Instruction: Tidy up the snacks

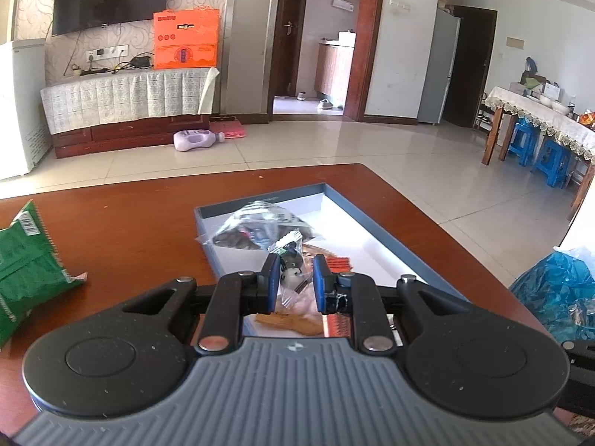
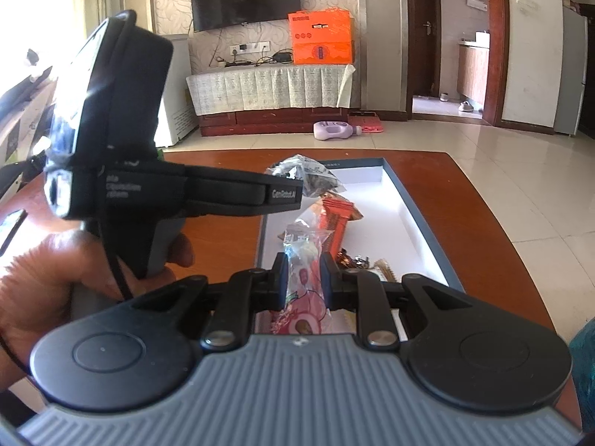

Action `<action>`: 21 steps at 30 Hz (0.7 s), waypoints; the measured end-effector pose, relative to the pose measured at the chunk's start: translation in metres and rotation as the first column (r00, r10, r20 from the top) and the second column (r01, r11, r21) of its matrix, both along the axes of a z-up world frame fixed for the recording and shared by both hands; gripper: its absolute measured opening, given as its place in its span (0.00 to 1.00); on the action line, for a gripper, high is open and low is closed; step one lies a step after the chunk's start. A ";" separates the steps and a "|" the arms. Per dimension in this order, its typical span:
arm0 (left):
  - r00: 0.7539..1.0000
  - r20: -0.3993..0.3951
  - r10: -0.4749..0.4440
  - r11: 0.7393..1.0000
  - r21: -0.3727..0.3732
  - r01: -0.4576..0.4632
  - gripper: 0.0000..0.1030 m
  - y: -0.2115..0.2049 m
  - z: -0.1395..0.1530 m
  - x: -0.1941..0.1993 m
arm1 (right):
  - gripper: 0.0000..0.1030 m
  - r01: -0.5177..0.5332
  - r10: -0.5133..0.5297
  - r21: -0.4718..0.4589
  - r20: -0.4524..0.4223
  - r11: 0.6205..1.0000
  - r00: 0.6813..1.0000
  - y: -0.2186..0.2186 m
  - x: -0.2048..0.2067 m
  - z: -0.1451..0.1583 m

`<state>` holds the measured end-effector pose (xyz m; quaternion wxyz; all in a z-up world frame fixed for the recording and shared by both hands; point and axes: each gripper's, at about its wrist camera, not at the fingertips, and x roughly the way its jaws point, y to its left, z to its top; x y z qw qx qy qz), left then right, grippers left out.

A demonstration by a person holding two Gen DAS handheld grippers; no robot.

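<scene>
Landmark: shallow blue-walled tray (image 1: 375,219) with a white floor, lying on the brown wooden surface (image 1: 141,230).
Left tool (image 1: 295,277): over the near end of the tray, jaws drawn together and clamped on a small clear snack packet (image 1: 292,278); the packet stood up between the blue pads.
Right tool (image 2: 305,277): also over the near end of the tray, jaws together and pinching a clear packet with pink print (image 2: 303,293), which hung down between the pads.
Hand (image 2: 48,282): seen in the right wrist view, left of the tray, wrapped around the grey handle of the left tool's black body.
Clear bag of dark pieces (image 1: 256,228): inside the tray at its far left corner, crumpled, partly resting on the tray wall.
Orange-red packets (image 2: 336,215): inside the tray, about mid-length, just nearer than the clear bag.
Brown-wrapped items (image 2: 383,269): inside the tray near its close end, partly hidden by the right tool.
Green snack bag (image 1: 28,271): on the surface well left of the tray, lying flat, outside it.
Blue plastic bag (image 1: 557,290): on the surface right of the tray, crumpled, contents not readable.
Purple bottle (image 1: 197,140): on the floor beyond the tray, lying on its side.
</scene>
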<state>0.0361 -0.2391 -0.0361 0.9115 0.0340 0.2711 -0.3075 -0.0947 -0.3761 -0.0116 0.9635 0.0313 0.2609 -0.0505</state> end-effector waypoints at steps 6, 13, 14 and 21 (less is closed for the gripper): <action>1.000 -0.014 -0.018 1.000 -0.007 0.018 0.22 -0.017 -0.007 0.004 | 0.21 0.015 -0.015 0.002 -0.012 1.000 1.000 -0.007 0.001 -0.003; 0.999 -0.022 -0.037 0.999 -0.009 0.037 0.22 -0.033 -0.016 0.012 | 0.21 0.029 -0.029 0.007 -0.021 1.000 0.999 -0.013 0.002 -0.005; 0.999 -0.024 -0.038 0.999 -0.006 0.037 0.22 -0.035 -0.017 0.013 | 0.21 0.032 -0.031 0.008 -0.022 0.999 0.999 -0.014 0.002 -0.005; 0.997 -0.039 -0.064 0.998 0.014 0.064 0.22 -0.051 -0.023 0.027 | 0.21 0.043 -0.043 0.020 -0.032 0.999 0.999 -0.018 0.006 -0.007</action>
